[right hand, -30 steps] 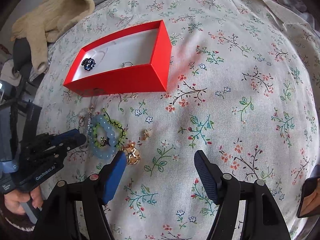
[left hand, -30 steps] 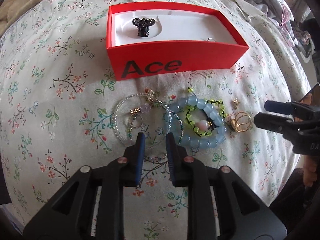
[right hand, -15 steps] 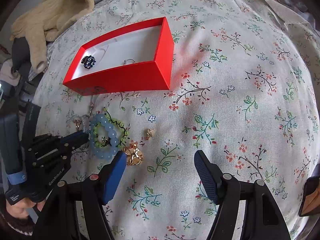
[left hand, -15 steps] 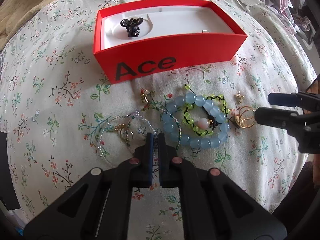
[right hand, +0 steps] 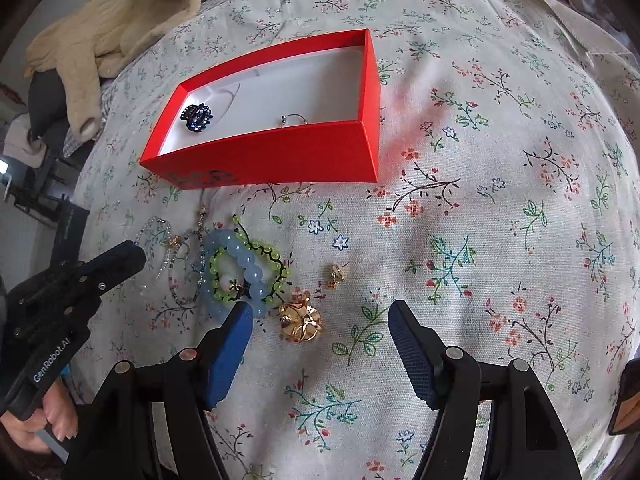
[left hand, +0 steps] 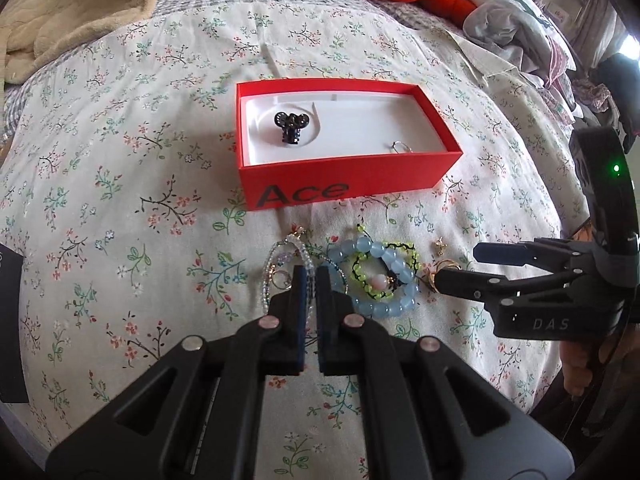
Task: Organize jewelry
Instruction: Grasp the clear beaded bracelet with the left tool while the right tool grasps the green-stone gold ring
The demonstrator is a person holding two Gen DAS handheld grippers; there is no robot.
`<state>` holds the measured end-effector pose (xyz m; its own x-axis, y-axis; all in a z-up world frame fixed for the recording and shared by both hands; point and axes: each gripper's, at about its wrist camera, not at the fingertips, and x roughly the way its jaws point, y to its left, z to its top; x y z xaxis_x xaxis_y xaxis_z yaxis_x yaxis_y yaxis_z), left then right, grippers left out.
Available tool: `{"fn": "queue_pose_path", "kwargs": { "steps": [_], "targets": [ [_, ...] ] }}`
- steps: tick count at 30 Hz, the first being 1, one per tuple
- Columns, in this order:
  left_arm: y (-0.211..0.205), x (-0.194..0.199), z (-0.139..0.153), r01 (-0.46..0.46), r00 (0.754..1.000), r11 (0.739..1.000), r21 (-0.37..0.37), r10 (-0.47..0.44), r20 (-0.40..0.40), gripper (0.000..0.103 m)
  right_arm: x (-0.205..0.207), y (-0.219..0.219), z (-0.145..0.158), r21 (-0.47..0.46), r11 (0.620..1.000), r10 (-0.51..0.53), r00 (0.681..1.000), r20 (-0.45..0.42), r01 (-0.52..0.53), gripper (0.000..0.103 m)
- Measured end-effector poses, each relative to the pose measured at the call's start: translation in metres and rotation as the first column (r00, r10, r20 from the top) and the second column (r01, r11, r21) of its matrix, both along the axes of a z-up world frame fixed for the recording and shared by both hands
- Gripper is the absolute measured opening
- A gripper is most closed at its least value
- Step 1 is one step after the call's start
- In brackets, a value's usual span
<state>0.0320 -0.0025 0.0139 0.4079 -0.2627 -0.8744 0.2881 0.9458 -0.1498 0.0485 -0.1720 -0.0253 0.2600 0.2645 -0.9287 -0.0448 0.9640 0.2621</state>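
Left gripper [left hand: 311, 276] nearly closed over the clear bead bracelet [left hand: 276, 268], grip uncertain; right gripper [right hand: 320, 320] wide open, empty, above the gold ring [right hand: 300, 320]; red box [left hand: 344, 188] behind.

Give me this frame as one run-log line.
left gripper: shut on clear bead bracelet | right gripper: open, over gold ring | red box: holds black clip

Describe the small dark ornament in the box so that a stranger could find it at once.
Find the red box printed "Ace" on the floral bedspread. On its white lining, at the left end, sits a dark sparkly clip. The only other piece inside, a thin silver ring, lies at the right end and is pale wire.
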Motion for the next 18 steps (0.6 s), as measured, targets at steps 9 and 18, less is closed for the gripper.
{"fn": "queue_pose_path", "kwargs": {
  "steps": [9,18],
  "targets": [
    [0.011,-0.001,0.003,-0.027,1.000,0.999,-0.036,0.027,-0.001,0.005,0.006,-0.001,-0.012,0.029,1.000,-0.011,1.000,-0.026,0.011,0.043],
    [0.018,-0.001,0.007,-0.051,0.999,0.997,-0.051,0.051,0.004,0.005,-0.001,-0.002,-0.002,0.050,0.999,-0.001,1.000,-0.004,0.001,0.019]
  ]
}}
